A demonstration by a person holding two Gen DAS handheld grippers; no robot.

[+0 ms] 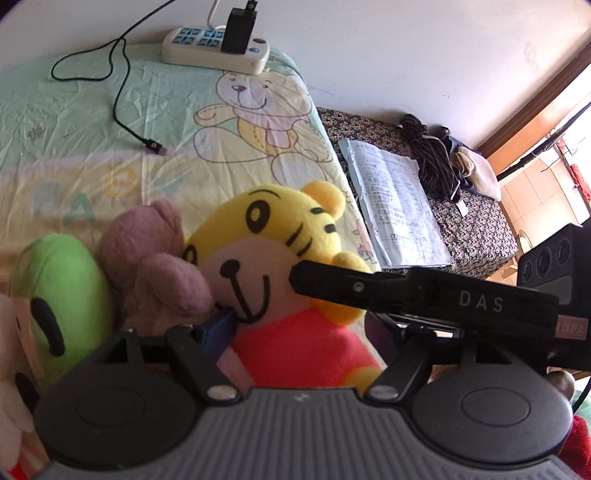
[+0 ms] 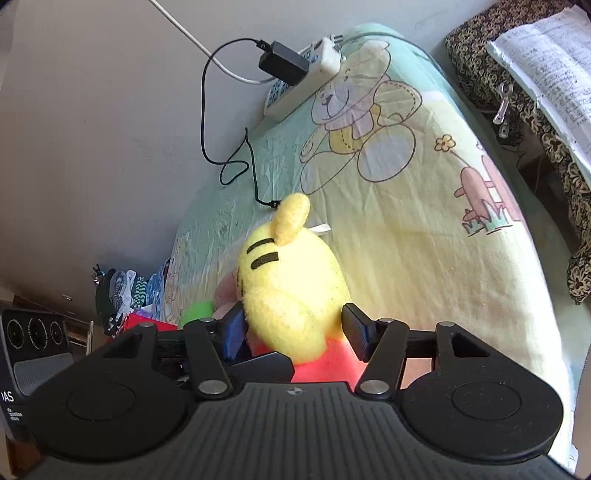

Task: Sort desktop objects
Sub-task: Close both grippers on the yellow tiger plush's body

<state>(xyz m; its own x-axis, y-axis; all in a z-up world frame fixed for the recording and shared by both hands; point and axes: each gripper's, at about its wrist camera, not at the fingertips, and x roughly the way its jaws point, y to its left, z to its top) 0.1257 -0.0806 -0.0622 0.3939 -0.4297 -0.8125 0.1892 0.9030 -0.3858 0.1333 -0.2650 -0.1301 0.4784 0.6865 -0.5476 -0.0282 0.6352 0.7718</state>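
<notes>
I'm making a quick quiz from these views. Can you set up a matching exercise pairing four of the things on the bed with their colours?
Things:
1. tiger plush
2. frog plush
3. bear plush
4. charger brick on the power strip

Colours:
A. black
B. dusty pink
C. yellow head, red shirt
D. bright green

Pairs: 1-C, 2-D, 3-B, 4-A

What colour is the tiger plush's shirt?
Red, on the yellow tiger plush; shows best in the left wrist view.
</notes>
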